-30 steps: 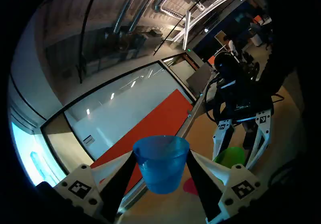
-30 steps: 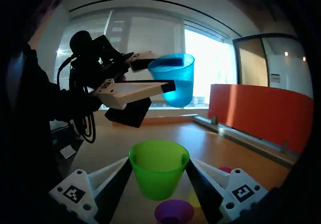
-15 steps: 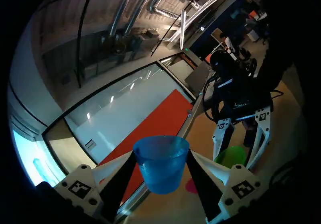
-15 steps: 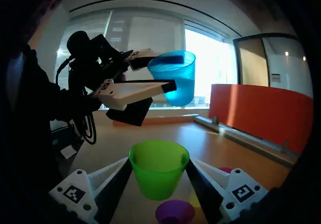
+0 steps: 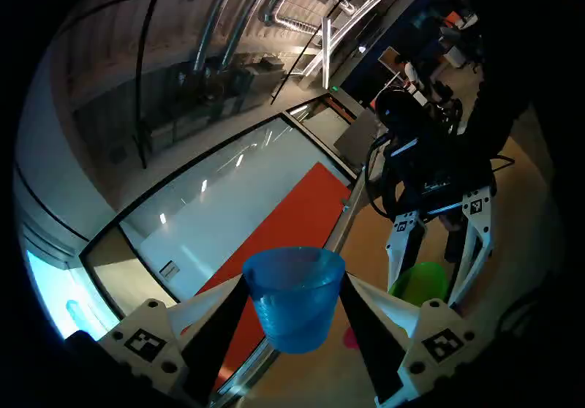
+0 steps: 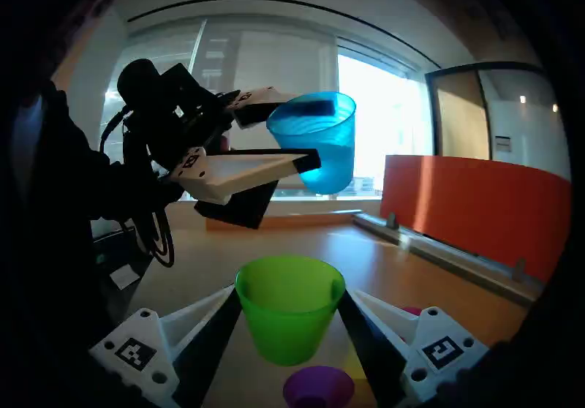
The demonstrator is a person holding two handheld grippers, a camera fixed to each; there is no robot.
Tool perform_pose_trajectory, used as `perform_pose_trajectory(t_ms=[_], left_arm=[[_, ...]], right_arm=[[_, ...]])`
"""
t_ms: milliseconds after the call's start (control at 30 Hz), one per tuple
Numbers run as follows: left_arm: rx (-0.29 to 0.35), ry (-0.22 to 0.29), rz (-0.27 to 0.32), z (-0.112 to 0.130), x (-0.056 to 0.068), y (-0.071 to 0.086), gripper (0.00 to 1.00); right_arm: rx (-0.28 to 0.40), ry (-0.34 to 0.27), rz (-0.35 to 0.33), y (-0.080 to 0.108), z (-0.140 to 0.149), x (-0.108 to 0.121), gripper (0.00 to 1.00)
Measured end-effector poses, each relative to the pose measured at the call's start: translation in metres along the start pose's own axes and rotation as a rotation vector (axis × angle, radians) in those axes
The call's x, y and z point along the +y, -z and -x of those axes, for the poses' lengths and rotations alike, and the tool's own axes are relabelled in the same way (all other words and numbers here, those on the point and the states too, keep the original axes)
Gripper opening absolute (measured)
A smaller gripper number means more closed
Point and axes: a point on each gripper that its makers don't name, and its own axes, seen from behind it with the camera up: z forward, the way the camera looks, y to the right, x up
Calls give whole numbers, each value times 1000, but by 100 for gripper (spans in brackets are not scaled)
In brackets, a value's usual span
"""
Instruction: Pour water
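The left gripper (image 5: 292, 302) clamps the blue cup (image 6: 313, 141), tilted, above and beyond the green cup (image 6: 289, 316), which the right gripper (image 6: 289, 324) grasps. The pour looks about to begin. The risk is that the blue cup's lip sits short of the green cup's mouth, so tipping further would spill water onto the table (image 6: 380, 262).

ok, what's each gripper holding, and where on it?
Left gripper: blue cup, pinched on opposite sides of its wall. Right gripper: green cup, pinched the same way.
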Motion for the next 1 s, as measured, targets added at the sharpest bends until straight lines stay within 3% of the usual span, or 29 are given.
perform_pose_trajectory(t_ms=[1000], left_arm=[[-3,-72,4,-1,6,-5,85]], right_arm=[[2,-5,-12,-2,-1,-4,90]])
